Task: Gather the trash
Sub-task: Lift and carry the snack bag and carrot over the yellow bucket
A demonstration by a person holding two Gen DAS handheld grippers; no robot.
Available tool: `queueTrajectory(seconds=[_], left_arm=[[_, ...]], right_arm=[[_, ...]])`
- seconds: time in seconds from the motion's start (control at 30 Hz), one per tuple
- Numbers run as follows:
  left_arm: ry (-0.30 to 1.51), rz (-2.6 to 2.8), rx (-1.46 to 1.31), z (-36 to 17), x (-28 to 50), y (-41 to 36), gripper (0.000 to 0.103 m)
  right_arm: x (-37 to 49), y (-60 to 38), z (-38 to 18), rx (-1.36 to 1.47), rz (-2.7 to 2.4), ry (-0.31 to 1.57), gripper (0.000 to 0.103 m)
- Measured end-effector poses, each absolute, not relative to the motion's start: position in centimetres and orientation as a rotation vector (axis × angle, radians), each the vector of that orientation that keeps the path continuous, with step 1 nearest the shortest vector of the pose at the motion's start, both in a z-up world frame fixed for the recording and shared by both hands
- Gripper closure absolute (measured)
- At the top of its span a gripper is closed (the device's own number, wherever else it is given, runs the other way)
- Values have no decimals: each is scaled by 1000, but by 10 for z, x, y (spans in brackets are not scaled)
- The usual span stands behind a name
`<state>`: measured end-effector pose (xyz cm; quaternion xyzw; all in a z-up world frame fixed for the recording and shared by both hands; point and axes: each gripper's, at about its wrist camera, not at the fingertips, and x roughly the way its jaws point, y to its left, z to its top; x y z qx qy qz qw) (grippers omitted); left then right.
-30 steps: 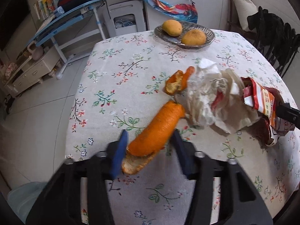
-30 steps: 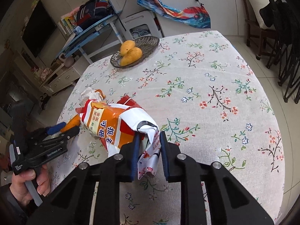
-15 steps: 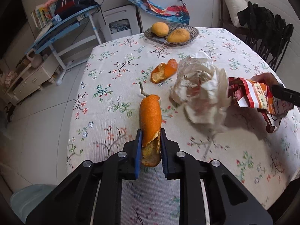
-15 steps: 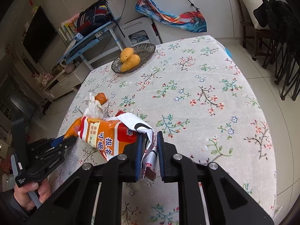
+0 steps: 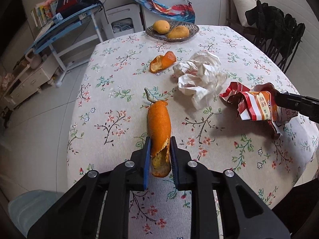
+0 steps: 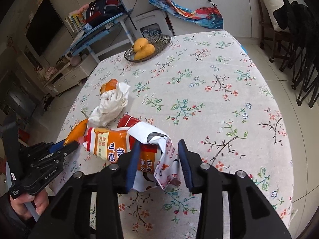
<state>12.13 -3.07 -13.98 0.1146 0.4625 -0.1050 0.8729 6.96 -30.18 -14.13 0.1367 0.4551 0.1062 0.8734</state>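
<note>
A long, curled peel (image 5: 159, 127) is kept clamped in the left gripper (image 5: 159, 155) above the floral cloth (image 5: 111, 103). The right gripper (image 6: 157, 159), shut half a second ago, is now spread around a crinkled foil wrapper (image 6: 119, 141). Crumpled paper (image 5: 201, 75) lies nearby.

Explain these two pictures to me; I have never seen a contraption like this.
There is no robot here. A person holds a two-finger clamp in each hand, and each clamp carries a wide-angle camera looking forward along its fingers. One picture comes from the left clamp, the other from the right. The left gripper is shut on a long orange peel. The right gripper has its jaws apart around a crumpled snack bag. On the flowered table also lie a smaller peel, a wad of white paper and a dish with two yellow fruits.
</note>
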Motion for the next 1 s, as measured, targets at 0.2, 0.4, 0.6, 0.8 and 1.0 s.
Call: queueTrajectory(seconds=[0.2, 0.4, 0.6, 0.8, 1.0], left_arm=[[982, -215, 242, -144, 124, -32, 80], [991, -229, 228, -148, 128, -34, 84], [946, -247, 176, -131, 117, -27, 88], [930, -263, 63, -117, 100, -10, 88], [892, -305, -46, -103, 76, 6, 88]], right_arm=[[71, -297, -148, 257, 226, 979, 74], [67, -286, -146, 210, 247, 972, 87], [58, -293, -134, 255, 254, 922, 92], [42, -294, -125, 336, 280, 878, 92], [19, -290, -120, 385, 302, 843, 92]])
